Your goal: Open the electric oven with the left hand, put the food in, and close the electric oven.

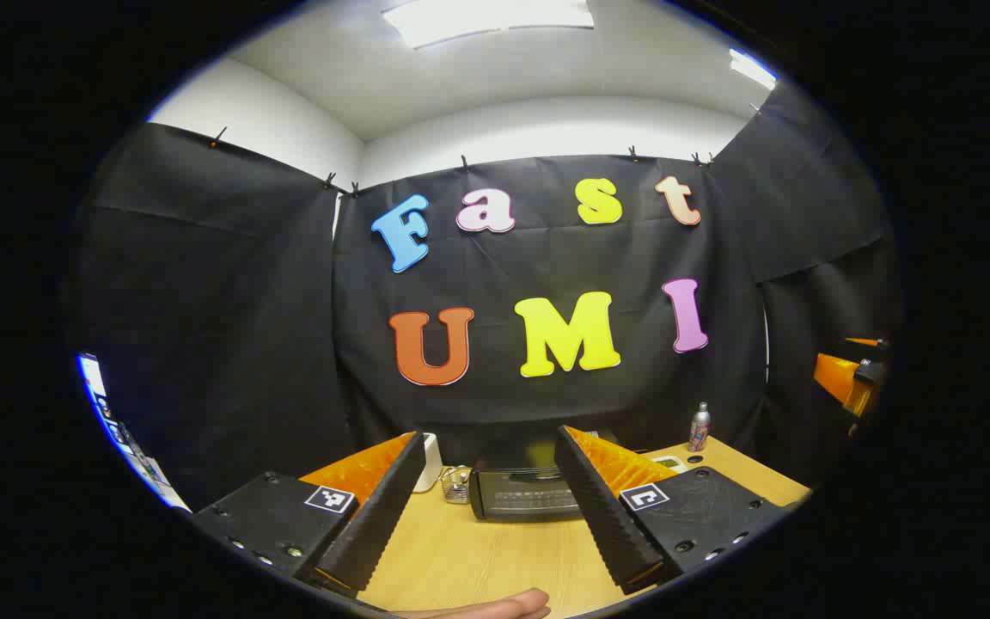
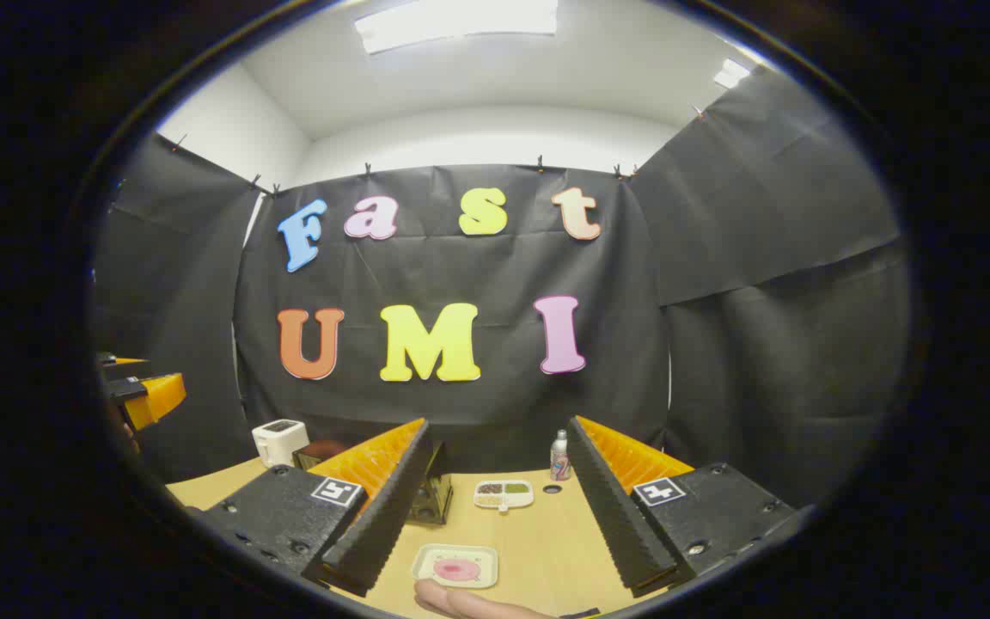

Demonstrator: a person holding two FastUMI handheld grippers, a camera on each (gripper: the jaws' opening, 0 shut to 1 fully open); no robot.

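Above table [image 1: 478,559], both tongs [image 1: 486,524] [image 2: 495,524] level, agape.

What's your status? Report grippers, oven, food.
Left gripper open, right gripper open. Oven shut, ahead on table. Food tray untouched. Nothing blocking.

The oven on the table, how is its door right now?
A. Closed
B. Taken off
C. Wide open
A: in the left gripper view the oven sits shut on the table, framed between the open fingers of the left claw, which is not touching it.
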